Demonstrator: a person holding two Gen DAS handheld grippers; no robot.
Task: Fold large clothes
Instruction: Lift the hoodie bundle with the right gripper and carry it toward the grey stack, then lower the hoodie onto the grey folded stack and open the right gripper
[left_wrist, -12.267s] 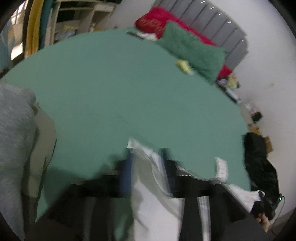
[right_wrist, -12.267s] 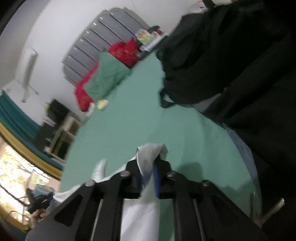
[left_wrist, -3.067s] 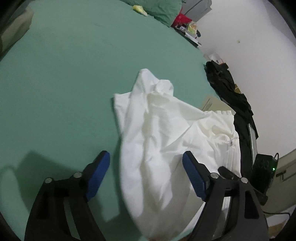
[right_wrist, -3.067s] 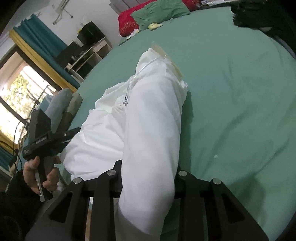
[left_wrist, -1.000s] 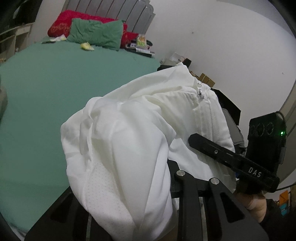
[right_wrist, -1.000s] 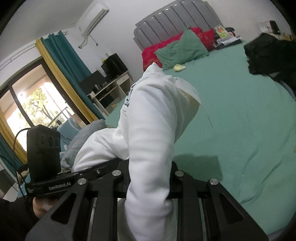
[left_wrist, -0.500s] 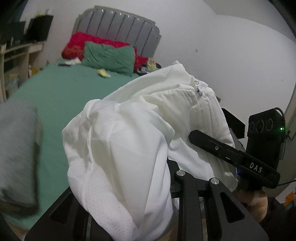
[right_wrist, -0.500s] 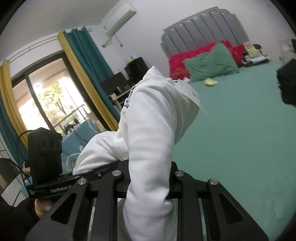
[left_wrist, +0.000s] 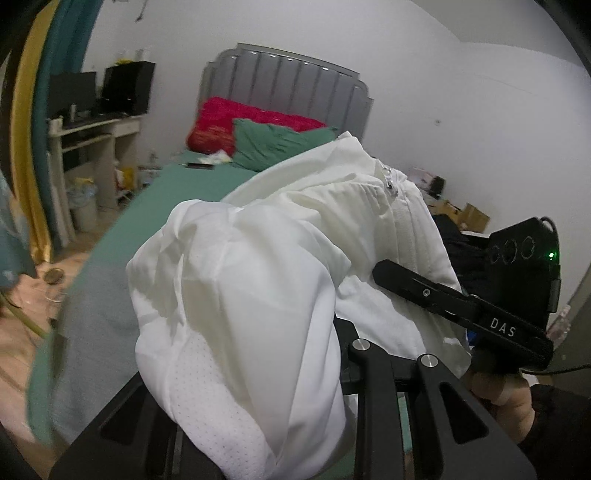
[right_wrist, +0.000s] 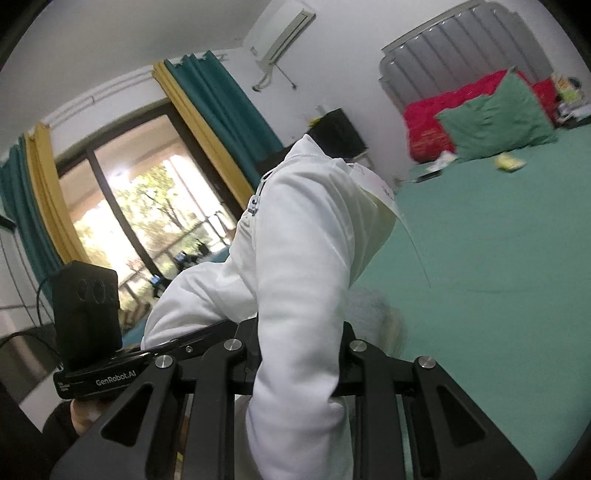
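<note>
Left wrist view shows a white jacket (left_wrist: 266, 280) bunched and lifted clear of the green bed (left_wrist: 177, 192), its zipper (left_wrist: 389, 181) running along the top fold. Both grippers clamp it: the left gripper (left_wrist: 258, 369) is closed narrowly on a thick wad of cloth, and the right gripper (right_wrist: 299, 354) pinches another fold. Behind stand a green pillow (right_wrist: 495, 118), a red one (right_wrist: 432, 125) and a grey headboard (left_wrist: 284, 88). Teal and yellow curtains (right_wrist: 218, 114) frame a window (right_wrist: 147, 206).

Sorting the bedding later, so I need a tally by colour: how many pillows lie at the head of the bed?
Red pillow: 1
Green pillow: 1
Total: 2
</note>
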